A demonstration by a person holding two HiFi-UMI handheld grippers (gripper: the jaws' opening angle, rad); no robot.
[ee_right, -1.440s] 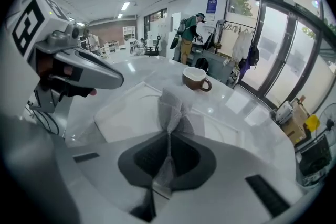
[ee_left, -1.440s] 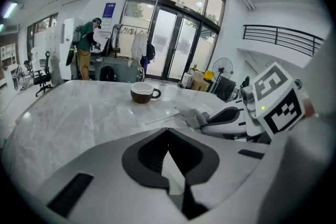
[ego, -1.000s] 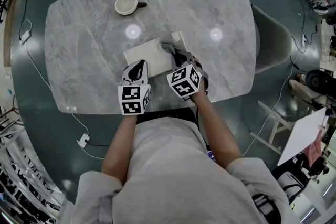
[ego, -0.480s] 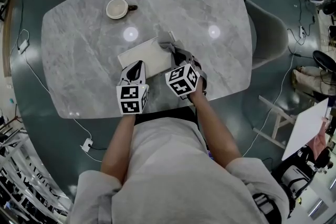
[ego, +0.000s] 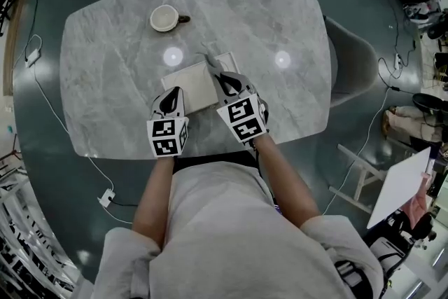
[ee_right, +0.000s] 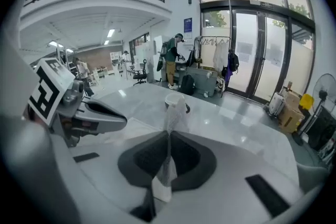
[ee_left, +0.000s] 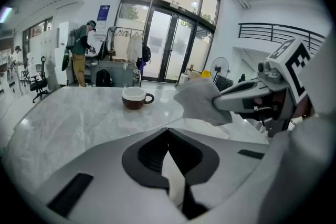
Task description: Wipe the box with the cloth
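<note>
A flat white box (ego: 190,84) lies on the marble table (ego: 105,80) in front of the person. My left gripper (ego: 171,97) is at the box's near left edge. Its jaws are shut with a white strip of the box (ee_left: 176,186) pinched between them. My right gripper (ego: 221,78) hovers over the box's right side, shut on a grey cloth (ego: 210,57). The cloth (ee_right: 176,110) sticks up from between its jaws, lifted off the box. In the left gripper view the cloth (ee_left: 202,102) hangs bunched from the right gripper (ee_left: 223,103) above the box top (ee_left: 220,131).
A white cup with a dark handle (ego: 166,17) stands at the table's far left, beyond the box. A grey chair (ego: 350,63) sits at the table's right end. Cables run over the floor to the left (ego: 105,196). People stand far off by the glass doors (ee_left: 79,57).
My right gripper has risen and tilted, lifting the cloth off the box's far right corner. The left gripper has stayed at the box's near edge.
</note>
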